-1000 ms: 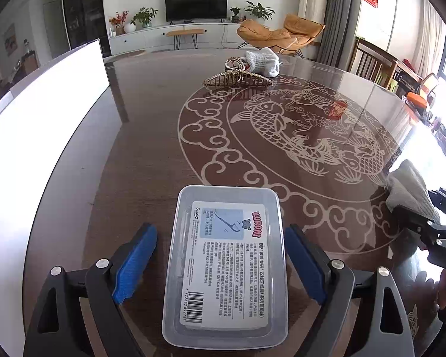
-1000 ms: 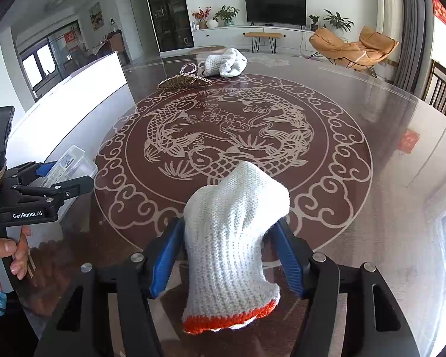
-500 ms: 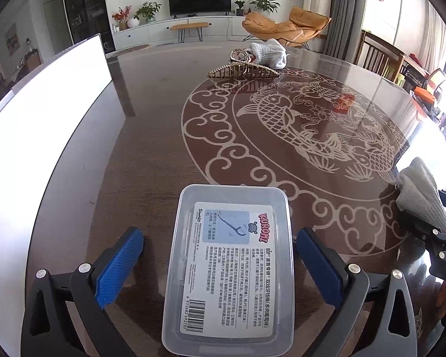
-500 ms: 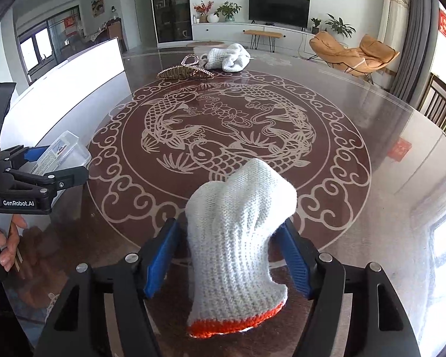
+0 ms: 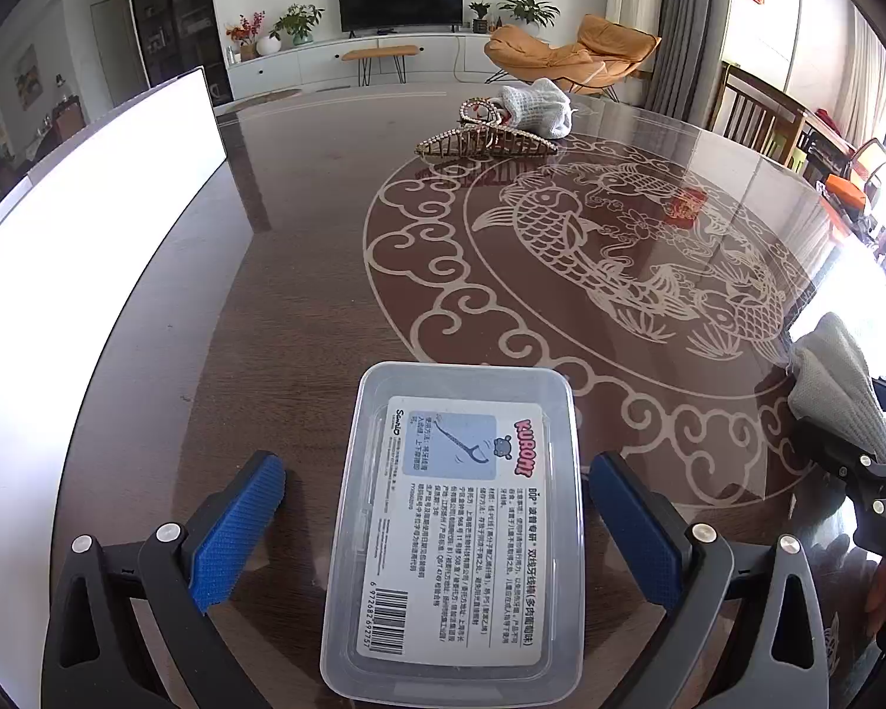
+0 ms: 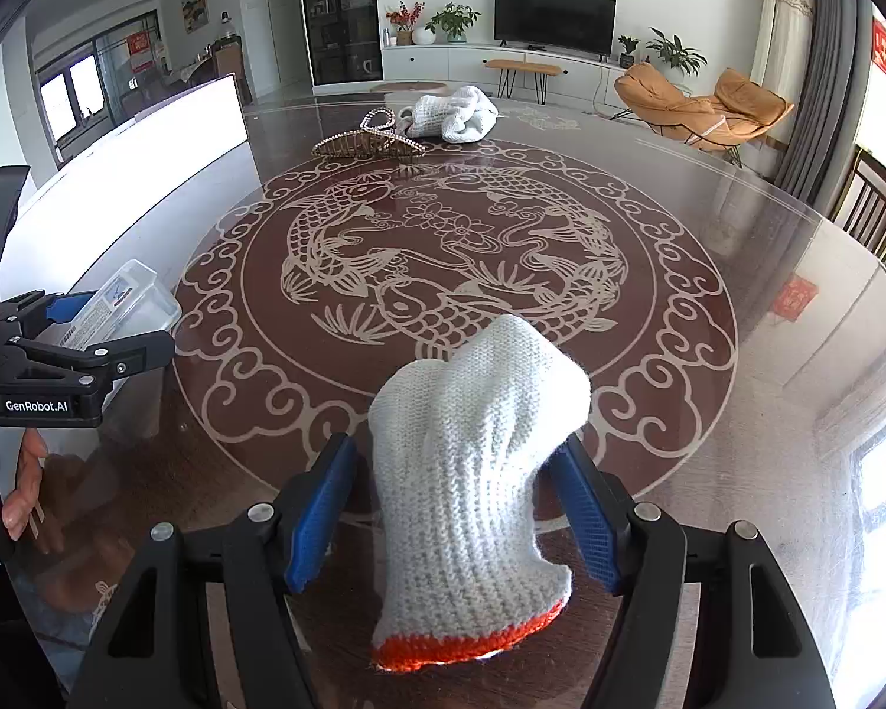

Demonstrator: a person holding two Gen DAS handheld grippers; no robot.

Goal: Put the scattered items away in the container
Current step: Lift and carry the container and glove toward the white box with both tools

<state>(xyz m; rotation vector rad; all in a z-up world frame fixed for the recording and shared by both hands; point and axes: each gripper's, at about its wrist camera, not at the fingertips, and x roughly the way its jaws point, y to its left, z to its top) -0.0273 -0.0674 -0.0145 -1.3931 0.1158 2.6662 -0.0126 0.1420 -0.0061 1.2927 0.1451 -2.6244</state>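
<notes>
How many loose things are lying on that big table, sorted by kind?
Knitted gloves: 2 (near glove, far glove)
Plastic boxes: 1 (box)
Hair claws: 1 (hair claw)
Bead bracelets: 1 (bracelet)
Total: 5

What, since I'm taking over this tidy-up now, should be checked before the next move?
1. Left claw open, pads clear of the plastic box: ok.
2. Right claw open, with the glove between its pads: ok.
3. Glove resting on the table, not lifted: ok.
4. Plastic box open to receive items: cannot tell.
5. Hair clip, beads and second glove tidied away: not ok, they lie at the far side.
</notes>
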